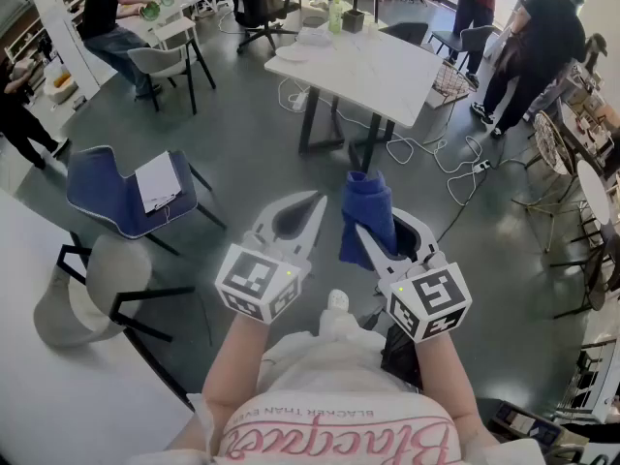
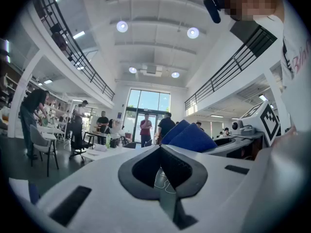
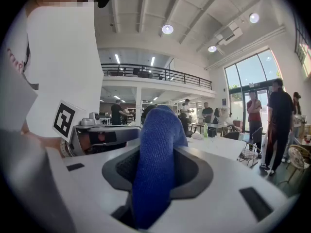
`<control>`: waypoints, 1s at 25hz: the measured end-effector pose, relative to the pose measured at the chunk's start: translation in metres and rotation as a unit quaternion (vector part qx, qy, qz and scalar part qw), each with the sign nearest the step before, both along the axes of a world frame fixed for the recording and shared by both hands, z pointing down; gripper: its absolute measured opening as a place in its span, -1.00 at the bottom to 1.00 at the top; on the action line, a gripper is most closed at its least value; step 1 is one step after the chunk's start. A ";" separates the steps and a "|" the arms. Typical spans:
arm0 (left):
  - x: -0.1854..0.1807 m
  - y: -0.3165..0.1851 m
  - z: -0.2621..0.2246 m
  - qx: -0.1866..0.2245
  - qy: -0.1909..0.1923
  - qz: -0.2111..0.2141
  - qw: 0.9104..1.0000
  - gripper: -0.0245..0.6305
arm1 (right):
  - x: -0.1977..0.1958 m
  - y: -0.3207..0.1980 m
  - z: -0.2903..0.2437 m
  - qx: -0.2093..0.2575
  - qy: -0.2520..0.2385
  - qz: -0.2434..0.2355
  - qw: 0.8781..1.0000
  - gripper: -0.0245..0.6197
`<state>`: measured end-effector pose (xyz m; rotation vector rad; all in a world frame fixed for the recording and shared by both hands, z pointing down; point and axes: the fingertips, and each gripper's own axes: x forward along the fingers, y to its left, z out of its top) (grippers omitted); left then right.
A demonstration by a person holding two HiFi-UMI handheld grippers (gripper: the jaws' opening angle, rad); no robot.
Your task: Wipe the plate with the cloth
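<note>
My right gripper (image 1: 371, 232) is shut on a blue cloth (image 1: 366, 211), which stands up out of its jaws and hides the fingertips. In the right gripper view the cloth (image 3: 154, 159) fills the gap between the jaws of that gripper (image 3: 155, 152). My left gripper (image 1: 317, 200) is beside it on the left, shut with nothing in it; the left gripper view shows its tips (image 2: 160, 148) pressed together and the cloth (image 2: 191, 137) to the right. Both are held in the air over the floor. White dishes (image 1: 308, 41) lie on a far white table (image 1: 387, 71), too small to make out.
A green bottle (image 1: 336, 14) and a dark box stand on that table. A blue chair (image 1: 116, 197) with a sheet of paper is at the left. A white surface (image 1: 58, 395) fills the lower left. Cables (image 1: 436, 153) trail on the floor. Several people stand or sit at the room's edges.
</note>
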<state>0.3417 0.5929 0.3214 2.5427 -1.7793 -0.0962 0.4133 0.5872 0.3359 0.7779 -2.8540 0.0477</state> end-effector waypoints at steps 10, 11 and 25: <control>-0.005 -0.012 0.000 -0.004 -0.011 -0.015 1.000 -0.92 | -0.005 -0.018 -0.001 0.003 -0.001 -0.005 1.000 -0.47; -0.006 -0.016 0.000 -0.005 -0.011 -0.016 1.000 -0.92 | -0.006 -0.022 -0.001 0.002 -0.001 -0.006 1.000 -0.48; -0.032 -0.101 -0.001 -0.011 -0.013 -0.053 0.998 -0.92 | -0.034 -0.115 0.001 -0.014 -0.008 -0.039 0.999 -0.48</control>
